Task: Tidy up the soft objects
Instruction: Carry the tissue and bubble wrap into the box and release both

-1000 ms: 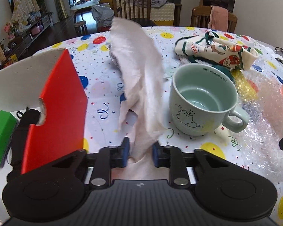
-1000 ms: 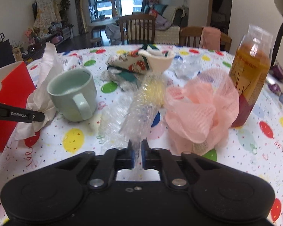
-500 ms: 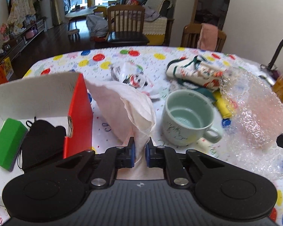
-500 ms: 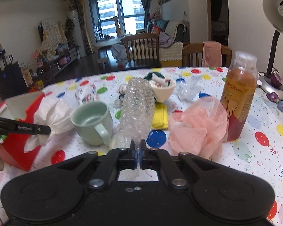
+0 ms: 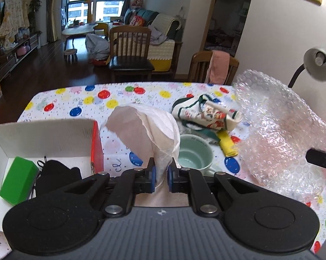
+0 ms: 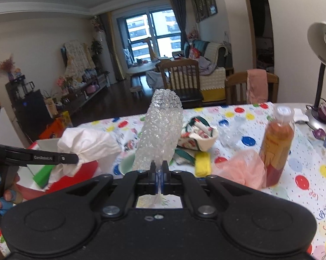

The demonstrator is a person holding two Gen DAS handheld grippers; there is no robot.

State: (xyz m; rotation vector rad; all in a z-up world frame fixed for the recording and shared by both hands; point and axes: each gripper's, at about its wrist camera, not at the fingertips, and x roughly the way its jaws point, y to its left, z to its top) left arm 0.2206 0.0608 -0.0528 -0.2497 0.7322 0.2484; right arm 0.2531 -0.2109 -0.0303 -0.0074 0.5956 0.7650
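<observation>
Currently, left hand-held gripper (image 5: pixel 161 173) clenched on white tissue (image 5: pixel 150 130), raised left of the green mug (image 5: pixel 194 155). Right hand-held gripper (image 6: pixel 159 173) clamps bubble wrap (image 6: pixel 160 134) upright before the mug. Left view alone shows the box's (image 5: pixel 43 138) green sponge (image 5: pixel 17 179) and black cloth (image 5: pixel 56 175); right view alone, the bottle (image 6: pixel 276 145). Mug mostly hidden.

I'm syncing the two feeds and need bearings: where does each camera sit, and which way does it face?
Left wrist: on the left gripper, facing across the table toward the chairs; its fingers pinch the white tissue.
Right wrist: on the right gripper, facing likewise; it clamps the bubble wrap.
Shared: green mug, red box, both held items.
</observation>
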